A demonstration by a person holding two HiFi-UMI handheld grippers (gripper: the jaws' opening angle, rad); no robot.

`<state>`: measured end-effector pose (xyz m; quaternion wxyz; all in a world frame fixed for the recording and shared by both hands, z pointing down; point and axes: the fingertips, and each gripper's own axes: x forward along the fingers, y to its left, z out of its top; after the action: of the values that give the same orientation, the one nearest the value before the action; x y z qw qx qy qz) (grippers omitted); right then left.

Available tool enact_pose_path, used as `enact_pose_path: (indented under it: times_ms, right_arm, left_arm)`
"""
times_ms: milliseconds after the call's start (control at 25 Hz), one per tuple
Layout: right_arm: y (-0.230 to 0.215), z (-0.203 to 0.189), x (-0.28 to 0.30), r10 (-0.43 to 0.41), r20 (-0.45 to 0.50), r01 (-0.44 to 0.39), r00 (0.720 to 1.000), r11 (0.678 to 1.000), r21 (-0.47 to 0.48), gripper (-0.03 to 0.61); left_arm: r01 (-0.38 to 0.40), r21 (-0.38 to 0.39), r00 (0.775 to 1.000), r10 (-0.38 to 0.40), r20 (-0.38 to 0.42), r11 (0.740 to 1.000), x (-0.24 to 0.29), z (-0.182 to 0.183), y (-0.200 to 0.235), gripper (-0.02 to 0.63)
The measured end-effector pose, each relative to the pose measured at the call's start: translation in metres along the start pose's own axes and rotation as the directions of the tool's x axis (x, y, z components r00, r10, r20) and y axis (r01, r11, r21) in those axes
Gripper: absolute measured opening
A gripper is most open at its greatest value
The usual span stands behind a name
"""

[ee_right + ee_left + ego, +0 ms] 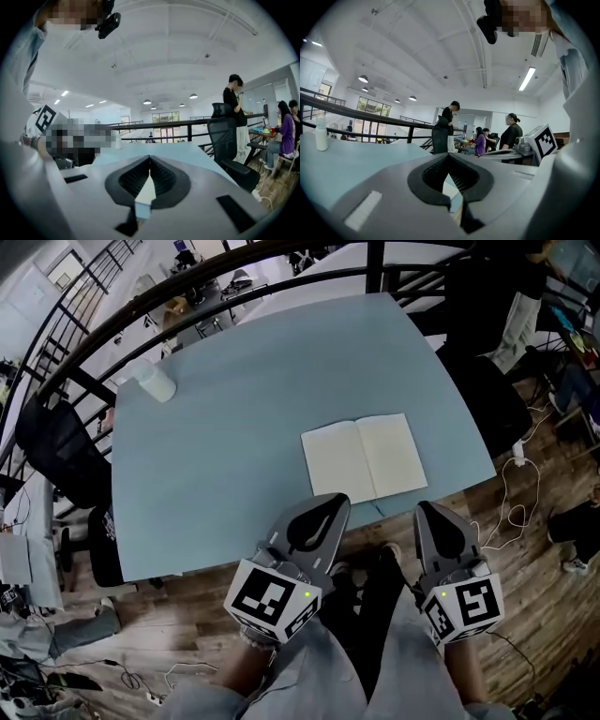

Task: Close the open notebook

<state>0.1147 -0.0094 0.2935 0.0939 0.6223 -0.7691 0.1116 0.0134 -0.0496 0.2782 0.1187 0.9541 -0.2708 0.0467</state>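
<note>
The open notebook (361, 457) lies flat on the light blue table (234, 427), near its front edge, with both cream pages blank. Both grippers hover at that front edge, short of the notebook and apart from it. My left gripper (339, 500) is shut and empty, its tips just before the notebook's near left corner. My right gripper (424, 507) is shut and empty too, just off the near right corner. In the left gripper view the left gripper (449, 155) shows its jaws meeting at the tip. The right gripper (150, 157) shows the same in its own view.
A white bottle (155, 381) stands at the table's far left corner, also seen as the bottle (321, 133). Black office chairs stand left (56, 451) and right (492, 399) of the table. A black railing (141, 315) runs behind it. People stand beyond, to the right.
</note>
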Motion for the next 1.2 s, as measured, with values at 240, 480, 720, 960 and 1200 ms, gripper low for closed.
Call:
enact_pose_path:
  times_ms: [240, 480, 720, 960, 1200]
  right_arm:
    - [-0.017, 0.001, 0.013, 0.025, -0.016, -0.025, 1.000, 1.000, -0.011, 0.002]
    - [-0.034, -0.001, 0.028, 0.063, -0.026, -0.063, 0.998, 0.998, -0.017, 0.002]
    - [-0.048, -0.012, 0.040, 0.120, -0.059, -0.120, 0.991, 0.993, -0.003, 0.002]
    - [-0.054, -0.026, 0.059, 0.191, -0.099, -0.183, 0.977, 0.979, 0.087, 0.002]
    - [-0.066, -0.048, 0.074, 0.218, -0.145, -0.190, 0.965, 0.965, 0.182, 0.003]
  left_arm:
    - [-0.057, -0.007, 0.998, 0.057, 0.007, 0.998, 0.008, 0.004, 0.012, 0.004]
    - [-0.107, -0.012, 0.994, 0.107, 0.011, 0.994, 0.020, 0.006, 0.018, 0.004]
    - [-0.165, -0.036, 0.986, 0.165, 0.001, 0.986, 0.028, 0.000, 0.020, 0.003]
    - [-0.228, -0.060, 0.974, 0.228, -0.014, 0.972, 0.030, -0.003, 0.032, 0.003]
    - [-0.261, -0.071, 0.965, 0.259, -0.037, 0.963, 0.034, -0.010, 0.037, 0.004]
